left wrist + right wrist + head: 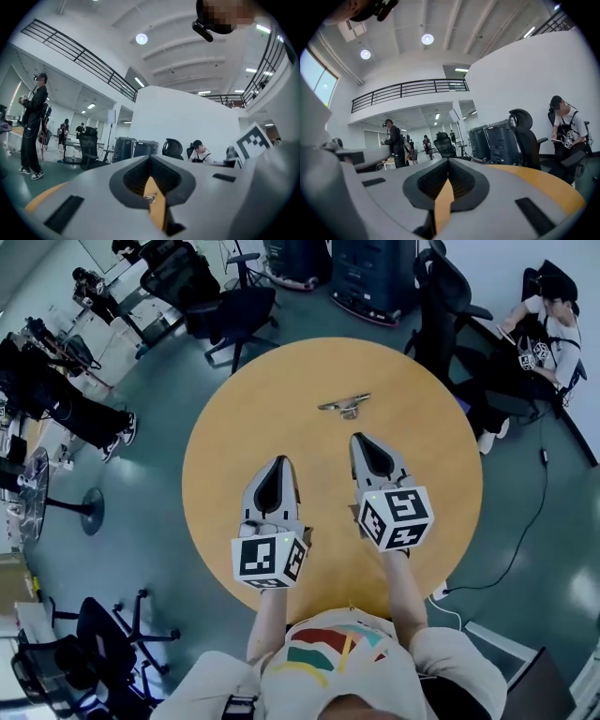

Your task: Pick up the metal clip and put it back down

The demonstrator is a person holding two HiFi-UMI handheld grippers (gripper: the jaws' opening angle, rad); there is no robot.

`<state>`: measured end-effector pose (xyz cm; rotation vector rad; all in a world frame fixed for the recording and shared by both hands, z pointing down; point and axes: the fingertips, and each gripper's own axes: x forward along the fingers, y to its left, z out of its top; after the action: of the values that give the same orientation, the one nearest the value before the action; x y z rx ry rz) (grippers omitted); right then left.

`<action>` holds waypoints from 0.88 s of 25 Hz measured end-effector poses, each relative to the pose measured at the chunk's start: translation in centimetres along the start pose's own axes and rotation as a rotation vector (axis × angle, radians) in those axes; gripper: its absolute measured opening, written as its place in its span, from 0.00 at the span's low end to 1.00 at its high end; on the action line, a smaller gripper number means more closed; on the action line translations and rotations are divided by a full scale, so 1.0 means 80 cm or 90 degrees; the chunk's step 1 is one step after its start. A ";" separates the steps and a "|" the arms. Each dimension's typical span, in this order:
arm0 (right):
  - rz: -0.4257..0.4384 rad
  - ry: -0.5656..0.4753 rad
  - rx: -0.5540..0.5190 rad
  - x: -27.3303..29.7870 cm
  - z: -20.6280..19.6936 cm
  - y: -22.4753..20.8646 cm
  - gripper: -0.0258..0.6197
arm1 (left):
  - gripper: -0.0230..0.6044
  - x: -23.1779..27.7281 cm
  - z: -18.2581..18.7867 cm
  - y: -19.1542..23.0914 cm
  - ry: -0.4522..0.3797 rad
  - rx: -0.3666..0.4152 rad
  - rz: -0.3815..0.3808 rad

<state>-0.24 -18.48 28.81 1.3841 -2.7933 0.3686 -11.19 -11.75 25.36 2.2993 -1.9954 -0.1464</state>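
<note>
Metal clip (344,405) lies on the far half of the round wooden table (225,446), roughly centre, nothing touching it. Left gripper (277,470) and right gripper (364,444) are both nearer the person and well short of it; the right one is closer and nearly in line. Both have jaws pressed together with nothing between. My read: parked pose, pick not begun, and the right would need to spread before taking the clip. Left gripper view shows the clip (150,198) only as a small glint through the slit between its jaws; right gripper view misses it. Clip's shape is too small to resolve. Hands are hidden behind the marker cubes.
</note>
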 end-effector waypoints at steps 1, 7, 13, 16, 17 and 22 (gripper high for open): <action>0.002 0.004 -0.002 -0.017 -0.002 0.009 0.06 | 0.11 -0.007 0.012 -0.011 -0.011 -0.003 -0.005; 0.011 -0.002 -0.036 -0.098 0.009 0.042 0.06 | 0.11 -0.053 0.050 -0.061 -0.045 0.016 -0.018; 0.019 -0.028 -0.064 -0.150 0.036 0.048 0.06 | 0.11 -0.087 0.054 -0.082 -0.052 0.003 0.002; 0.028 -0.036 -0.067 -0.169 0.045 0.044 0.06 | 0.11 -0.097 0.048 -0.099 -0.053 -0.020 0.005; 0.032 -0.039 -0.070 -0.174 0.047 0.043 0.06 | 0.11 -0.099 0.047 -0.106 -0.055 -0.020 0.005; 0.037 -0.045 -0.094 -0.196 0.050 0.037 0.06 | 0.11 -0.108 0.045 -0.127 -0.068 -0.024 0.006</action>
<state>7.42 -5.33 22.62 1.3118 -2.8548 0.1118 -2.90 -1.76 20.57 2.3048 -2.0332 -0.3088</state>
